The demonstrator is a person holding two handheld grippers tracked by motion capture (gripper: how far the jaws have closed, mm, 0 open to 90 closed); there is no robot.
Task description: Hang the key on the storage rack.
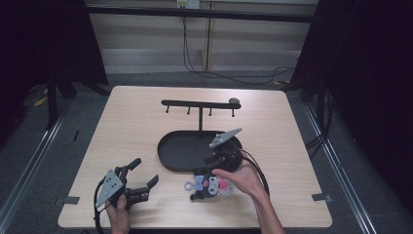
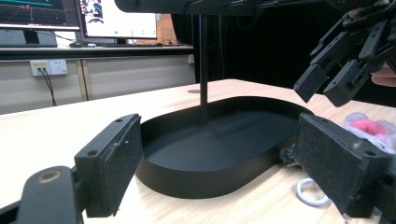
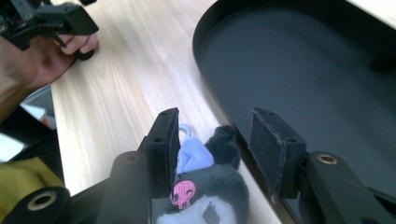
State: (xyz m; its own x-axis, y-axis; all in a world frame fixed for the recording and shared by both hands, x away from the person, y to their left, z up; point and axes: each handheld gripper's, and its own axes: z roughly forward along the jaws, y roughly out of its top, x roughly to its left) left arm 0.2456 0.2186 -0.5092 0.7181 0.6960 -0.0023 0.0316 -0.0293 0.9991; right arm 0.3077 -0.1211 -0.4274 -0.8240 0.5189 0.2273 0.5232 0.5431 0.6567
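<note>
A plush keychain toy (image 1: 213,185), black and white with pink and blue parts and a white ring (image 2: 310,193), lies on the table just in front of the black oval tray (image 1: 170,151). My right gripper (image 1: 207,176) hangs over the toy, open. In the right gripper view the toy's head (image 3: 205,186) sits between the two pads, and its blue ear touches the left pad (image 3: 168,140). My left gripper (image 1: 146,171) is open and holds nothing, low over the table's front left. It faces the tray (image 2: 187,182).
A black T-shaped stand (image 1: 200,105) with small pegs rises from the tray's far side; its pole (image 2: 203,65) shows in the left gripper view. The tray's inside (image 3: 299,70) is bare. Light wood table (image 1: 126,126) stretches to the left and beyond the stand.
</note>
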